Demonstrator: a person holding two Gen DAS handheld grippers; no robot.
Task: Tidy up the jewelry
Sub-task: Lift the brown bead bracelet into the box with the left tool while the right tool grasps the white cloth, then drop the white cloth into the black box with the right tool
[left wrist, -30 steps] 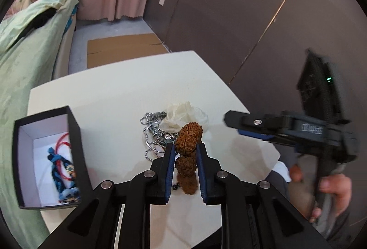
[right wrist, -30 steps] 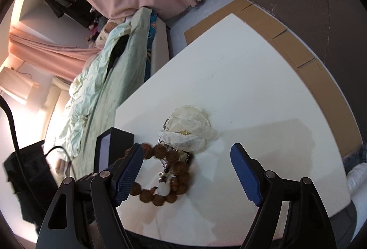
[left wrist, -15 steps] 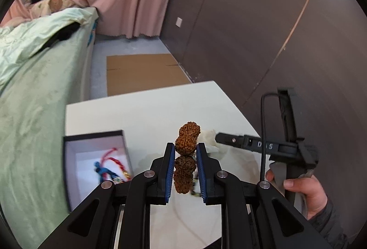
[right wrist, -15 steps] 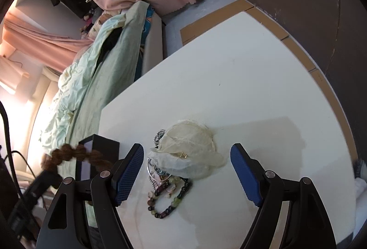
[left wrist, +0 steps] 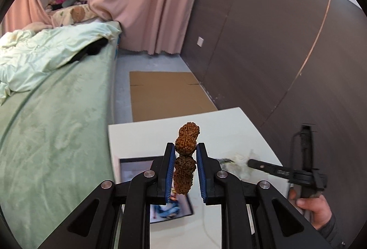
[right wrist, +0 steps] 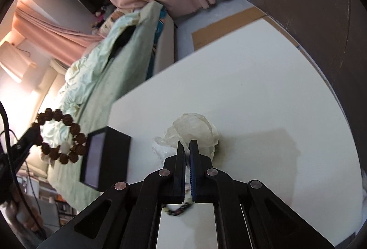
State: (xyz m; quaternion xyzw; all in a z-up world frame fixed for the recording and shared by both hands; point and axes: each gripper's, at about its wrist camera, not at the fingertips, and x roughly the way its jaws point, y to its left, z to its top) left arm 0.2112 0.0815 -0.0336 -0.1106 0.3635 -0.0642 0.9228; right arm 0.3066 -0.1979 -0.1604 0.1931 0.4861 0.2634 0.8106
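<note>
My left gripper [left wrist: 185,152] is shut on a brown walnut-bead bracelet [left wrist: 186,152] and holds it in the air above the open black jewelry box [left wrist: 135,166]. The bracelet [right wrist: 60,134] also shows in the right wrist view, hanging left of the box [right wrist: 114,157]. Blue and red jewelry lies inside the box. My right gripper [right wrist: 187,150] has its jaws almost together, low over the sheer white pouch [right wrist: 195,132]; whether they pinch anything I cannot tell. A dark beaded bracelet [right wrist: 177,210] lies under the gripper. The right gripper [left wrist: 257,163] shows at the right of the left wrist view.
The white table [right wrist: 263,88] stands next to a bed with green covers [left wrist: 45,123]. Flat cardboard [left wrist: 165,95] lies on the floor beyond the table. A dark wall panel [left wrist: 275,54] runs along the right. Pink curtains hang at the back.
My left gripper has lifted the walnut bracelet off the pile and carried it left over the box. My right gripper has closed from wide open and dropped toward the pouch.
</note>
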